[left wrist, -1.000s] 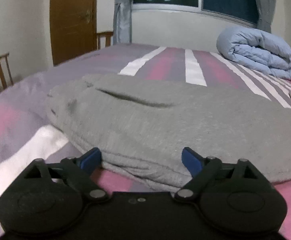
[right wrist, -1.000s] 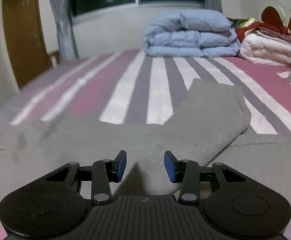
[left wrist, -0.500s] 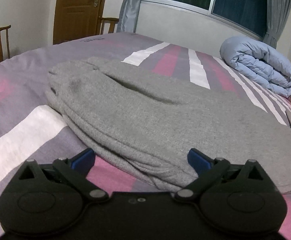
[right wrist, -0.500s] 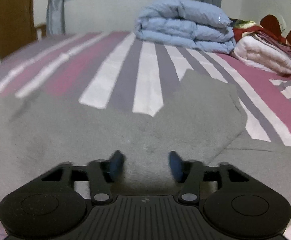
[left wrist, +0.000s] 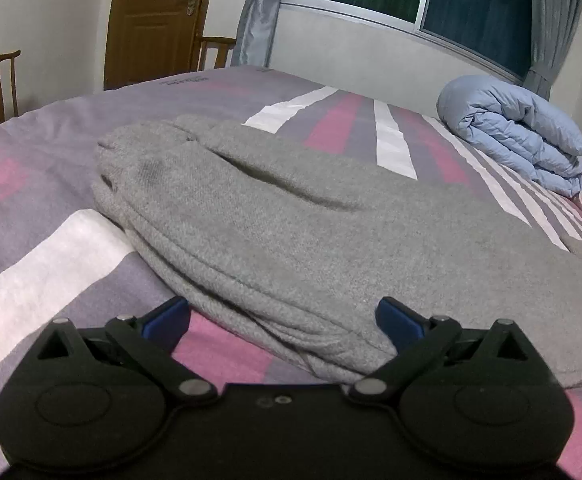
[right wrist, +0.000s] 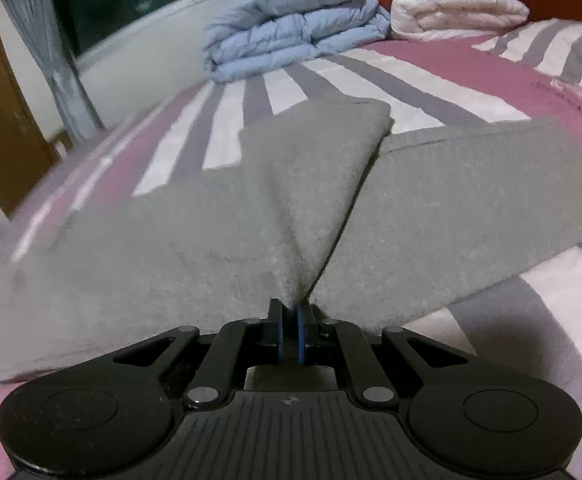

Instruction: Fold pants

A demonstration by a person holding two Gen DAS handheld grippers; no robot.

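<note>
Grey pants (left wrist: 291, 232) lay on the striped bed (left wrist: 51, 248).
The right gripper (right wrist: 290, 320) pinched a fold of them; the left gripper (left wrist: 283, 316) stood wide at their edge.

Left gripper (left wrist: 283, 318): matte black plastic body, two round raised discs at either side of the base, each with a shallow circular recess. Angled black link arms with triangular cut-outs, joined by silver round-headed pivot screws. Finger pads (left wrist: 167, 318) blue. Two small round marks at the centre of the flat top plate.

Right gripper (right wrist: 289, 334): same black build and same two round discs. Centre plate ribbed with fine parallel grooves, small round emblem at its top edge. Silver pivot screws on straight link arms. Pads (right wrist: 280, 334) blue, thin, seen edge-on. No cables or skin in view.
</note>
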